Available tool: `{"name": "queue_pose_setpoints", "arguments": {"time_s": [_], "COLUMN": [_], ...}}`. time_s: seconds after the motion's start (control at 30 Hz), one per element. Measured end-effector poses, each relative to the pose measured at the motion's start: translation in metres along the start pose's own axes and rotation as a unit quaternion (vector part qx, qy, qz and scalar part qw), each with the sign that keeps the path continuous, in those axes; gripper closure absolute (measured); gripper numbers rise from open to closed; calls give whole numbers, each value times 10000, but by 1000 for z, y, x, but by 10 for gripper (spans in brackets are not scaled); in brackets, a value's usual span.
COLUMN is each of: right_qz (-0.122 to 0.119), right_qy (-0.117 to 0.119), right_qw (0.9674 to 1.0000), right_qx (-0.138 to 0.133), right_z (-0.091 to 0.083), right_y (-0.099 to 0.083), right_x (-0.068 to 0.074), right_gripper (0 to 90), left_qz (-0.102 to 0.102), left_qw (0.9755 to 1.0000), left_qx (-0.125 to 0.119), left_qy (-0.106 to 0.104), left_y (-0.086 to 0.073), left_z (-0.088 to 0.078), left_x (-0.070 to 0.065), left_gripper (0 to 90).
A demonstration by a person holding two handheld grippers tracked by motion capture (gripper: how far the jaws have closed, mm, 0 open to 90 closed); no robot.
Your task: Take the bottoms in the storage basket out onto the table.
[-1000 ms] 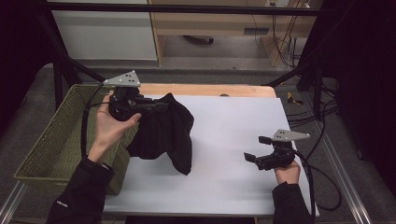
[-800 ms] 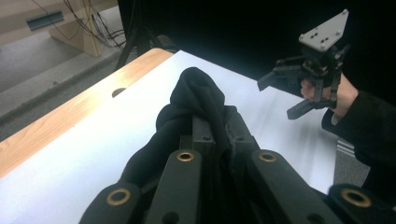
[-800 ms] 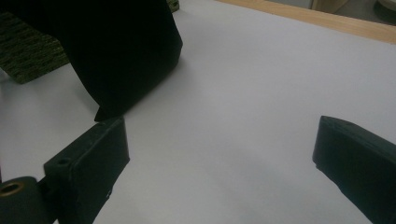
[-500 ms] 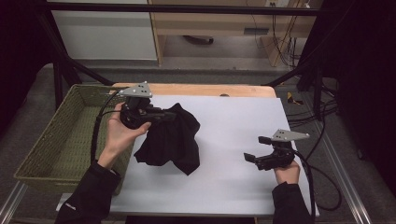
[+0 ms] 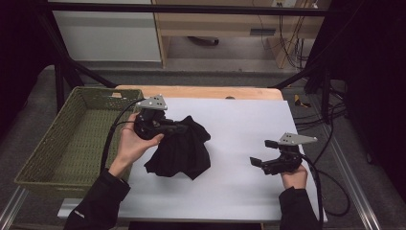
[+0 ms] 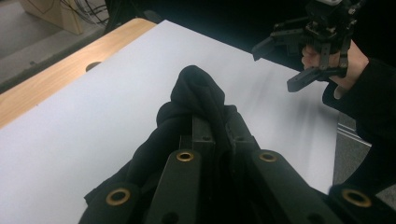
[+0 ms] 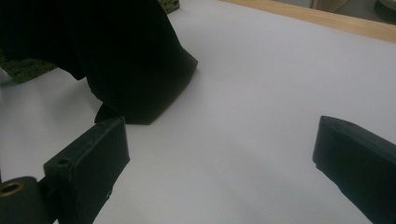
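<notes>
- left hand-held gripper (image 5: 184, 128): jaws pinched tight on a fold of the black cloth (image 5: 184, 151); in the left gripper view the fabric bunches up between and over the two jaws; the person's left hand (image 5: 131, 143) wraps the body from below, grey three-cornered plate on top
- black cloth: its gripped upper part is lifted at the jaw tips, the rest slumps in a crumpled heap just under and beyond the left hand-held gripper, lower edge resting on the white sheet (image 5: 239, 124); in the right gripper view a dark hem corner touches the sheet
- bench (image 5: 206, 92): white sheet covers most of it under both hand-held grippers; a bare wooden strip shows along the far edge, past the left one
- green woven basket (image 5: 72, 139): just beside the left hand-held gripper on its outer side, at the bench's left edge; cable from the gripper trails over its rim
- right hand-held gripper (image 5: 262, 152): well apart from the cloth, across the sheet from the left one; jaws spread wide with nothing but sheet between them, as its own view shows; held by the right hand (image 5: 293, 175), low over the sheet near the person's edge
- farther off beyond the bench: grey floor, a pale cabinet front, loose cables (image 5: 335, 110) on the right
</notes>
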State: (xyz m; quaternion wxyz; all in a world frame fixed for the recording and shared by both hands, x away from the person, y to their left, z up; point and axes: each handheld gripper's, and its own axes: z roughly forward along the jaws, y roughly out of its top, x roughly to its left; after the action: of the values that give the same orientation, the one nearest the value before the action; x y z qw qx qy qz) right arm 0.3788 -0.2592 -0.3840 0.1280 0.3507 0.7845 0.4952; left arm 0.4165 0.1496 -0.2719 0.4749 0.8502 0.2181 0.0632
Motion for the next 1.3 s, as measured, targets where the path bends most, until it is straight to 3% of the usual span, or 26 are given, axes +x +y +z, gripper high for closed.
{"name": "queue_pose_setpoints", "arguments": {"time_s": [0.33, 0.97, 1.3], "right_qz": [1, 1, -7], "right_qy": [0, -4, -5], "right_qw": [10000, 10000, 10000], "right_qx": [14, 5, 23], "right_z": [0, 0, 0], "right_y": [0, 0, 0], "right_x": [0, 0, 0], "right_gripper": [41, 41, 41], "left_qz": [58, -109, -70], "left_qw": [10000, 9994, 9989], "left_qx": [75, 304, 429], "left_qy": [-13, -147, -185], "left_y": [-6, -26, -36], "left_z": [17, 52, 70], "left_x": [-6, -9, -12], "left_gripper": [850, 846, 838]}}
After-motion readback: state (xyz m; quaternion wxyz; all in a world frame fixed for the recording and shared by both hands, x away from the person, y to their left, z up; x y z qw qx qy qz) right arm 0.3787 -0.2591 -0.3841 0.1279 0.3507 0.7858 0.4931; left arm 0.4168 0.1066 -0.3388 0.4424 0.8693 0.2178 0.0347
